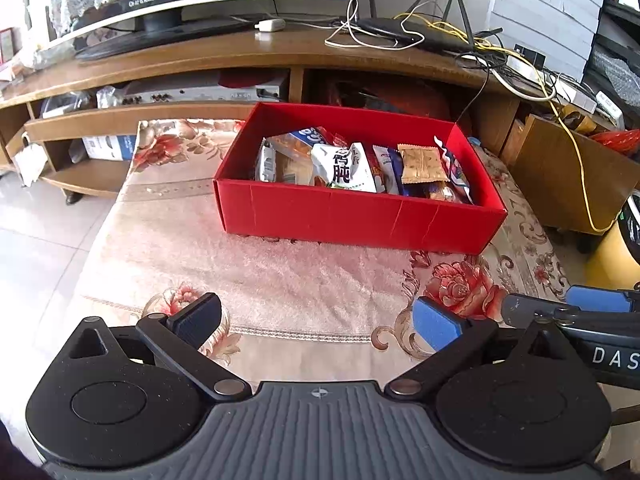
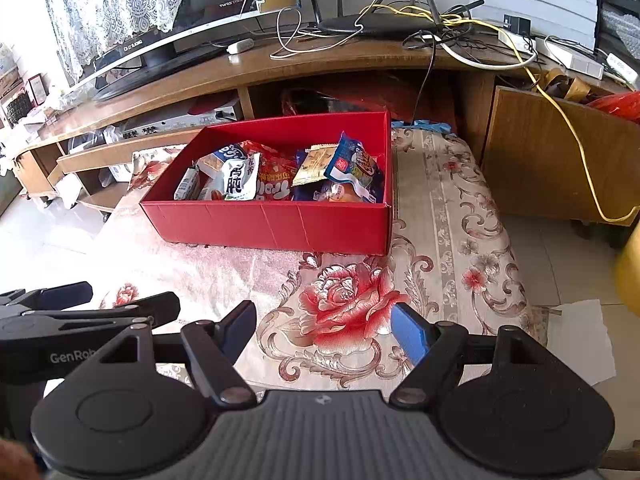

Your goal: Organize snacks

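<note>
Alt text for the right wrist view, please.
A red box full of snack packets sits on a floral tablecloth, in front of a wooden TV stand. The right claw is open and empty in the foreground; the left claw shows at far left.

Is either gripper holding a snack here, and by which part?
Nothing is held: left gripper and right gripper are open, empty.
</note>
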